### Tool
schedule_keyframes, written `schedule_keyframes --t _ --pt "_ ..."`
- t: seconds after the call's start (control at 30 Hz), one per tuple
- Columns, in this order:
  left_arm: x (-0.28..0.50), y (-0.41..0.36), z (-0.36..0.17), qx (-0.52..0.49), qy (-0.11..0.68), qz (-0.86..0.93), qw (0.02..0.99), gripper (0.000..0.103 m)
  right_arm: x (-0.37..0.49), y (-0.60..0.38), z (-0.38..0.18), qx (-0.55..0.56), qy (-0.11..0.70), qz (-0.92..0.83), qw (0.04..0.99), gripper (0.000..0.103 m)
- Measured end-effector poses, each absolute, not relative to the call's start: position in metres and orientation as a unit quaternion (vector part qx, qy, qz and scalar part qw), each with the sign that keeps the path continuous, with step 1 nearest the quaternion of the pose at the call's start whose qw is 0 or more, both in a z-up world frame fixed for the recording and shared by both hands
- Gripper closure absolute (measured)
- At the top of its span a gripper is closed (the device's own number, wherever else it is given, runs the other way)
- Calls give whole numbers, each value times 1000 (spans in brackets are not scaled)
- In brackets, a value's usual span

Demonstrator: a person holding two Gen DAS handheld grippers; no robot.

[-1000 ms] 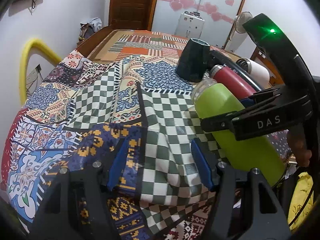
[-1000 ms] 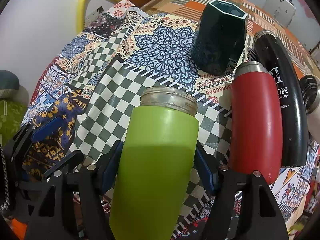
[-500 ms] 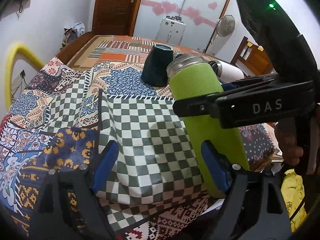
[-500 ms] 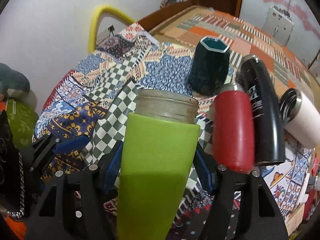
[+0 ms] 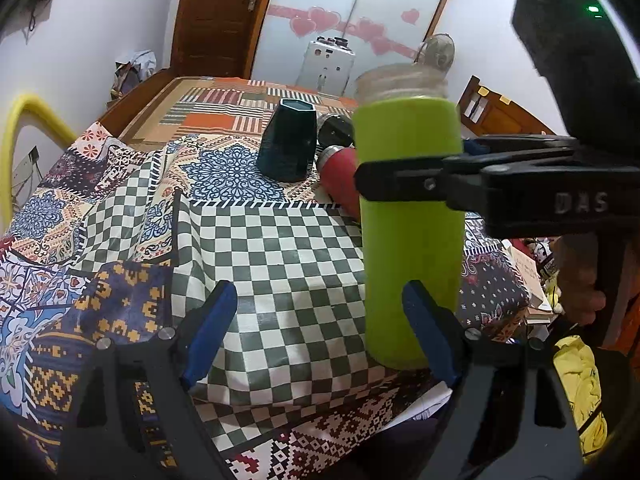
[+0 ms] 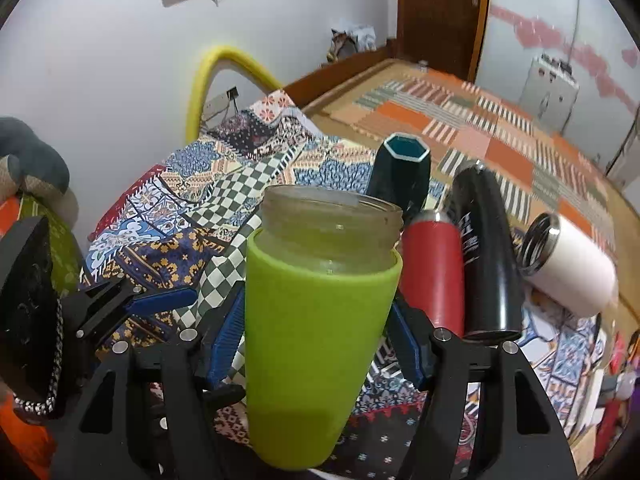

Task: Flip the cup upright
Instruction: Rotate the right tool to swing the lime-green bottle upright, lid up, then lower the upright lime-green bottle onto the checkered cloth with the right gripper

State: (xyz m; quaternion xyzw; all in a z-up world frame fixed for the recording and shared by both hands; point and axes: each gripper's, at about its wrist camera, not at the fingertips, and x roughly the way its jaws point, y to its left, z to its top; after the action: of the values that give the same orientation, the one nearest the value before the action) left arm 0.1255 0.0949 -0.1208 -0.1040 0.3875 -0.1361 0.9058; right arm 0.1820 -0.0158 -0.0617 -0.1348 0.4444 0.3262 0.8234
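Observation:
The green cup, a glass jar in a lime sleeve, stands upright with its open mouth up. My right gripper is shut on its body; in the left wrist view the cup is near the front right of the checkered cloth, with the right gripper's black finger across it. Its base looks at or just above the cloth. My left gripper is open and empty, just left of the cup's base, its right pad in front of it.
A dark teal faceted cup stands mouth down behind. A red bottle, a black bottle and a white bottle lie on their sides to the right. The table's front edge is close below the cup.
The right gripper has tilted the green cup from lying on its side to upright. The left gripper has stayed open and shifted its view lower and closer.

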Motion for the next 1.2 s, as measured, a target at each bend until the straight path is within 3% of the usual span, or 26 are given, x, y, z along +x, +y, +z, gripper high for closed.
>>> schedule_keyframes --t 1.2 --pt "134 90 -129 -95 390 -120 908 18 158 -28 -57 -150 367 345 851 43"
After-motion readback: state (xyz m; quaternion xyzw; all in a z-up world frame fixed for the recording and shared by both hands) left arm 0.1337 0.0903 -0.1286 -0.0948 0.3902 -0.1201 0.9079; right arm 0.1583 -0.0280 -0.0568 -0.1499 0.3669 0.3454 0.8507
